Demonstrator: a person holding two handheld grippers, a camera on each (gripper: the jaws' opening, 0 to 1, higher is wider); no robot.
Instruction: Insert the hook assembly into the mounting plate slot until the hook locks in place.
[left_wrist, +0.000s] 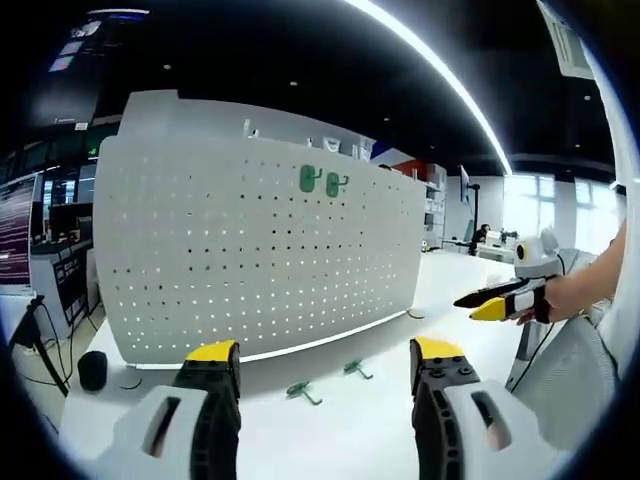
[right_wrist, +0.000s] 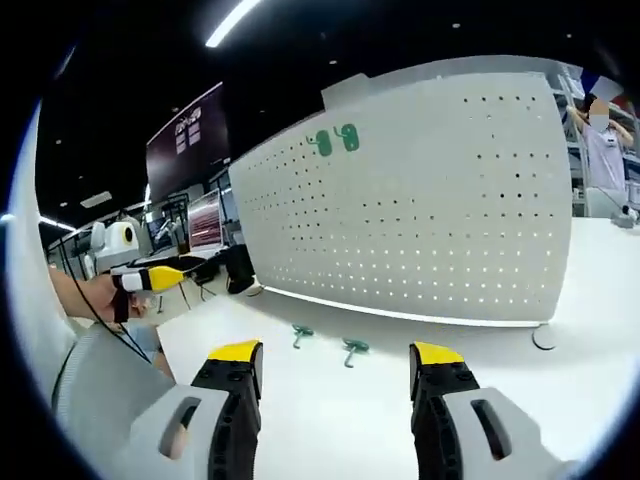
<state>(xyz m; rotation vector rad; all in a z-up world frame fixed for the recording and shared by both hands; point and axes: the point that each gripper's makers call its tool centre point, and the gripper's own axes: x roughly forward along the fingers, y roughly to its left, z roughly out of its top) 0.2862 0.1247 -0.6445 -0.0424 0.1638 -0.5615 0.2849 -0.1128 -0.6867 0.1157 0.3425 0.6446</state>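
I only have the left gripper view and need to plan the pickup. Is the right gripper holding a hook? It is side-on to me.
Observer: No. In the right gripper view the right gripper has its jaws apart with nothing between them. The loose hooks lie on the table ahead of it.
Operator: Is anyone near the pegboard that I can't see?
Observer: Yes. A person stands past the pegboard's edge, at that view's right.
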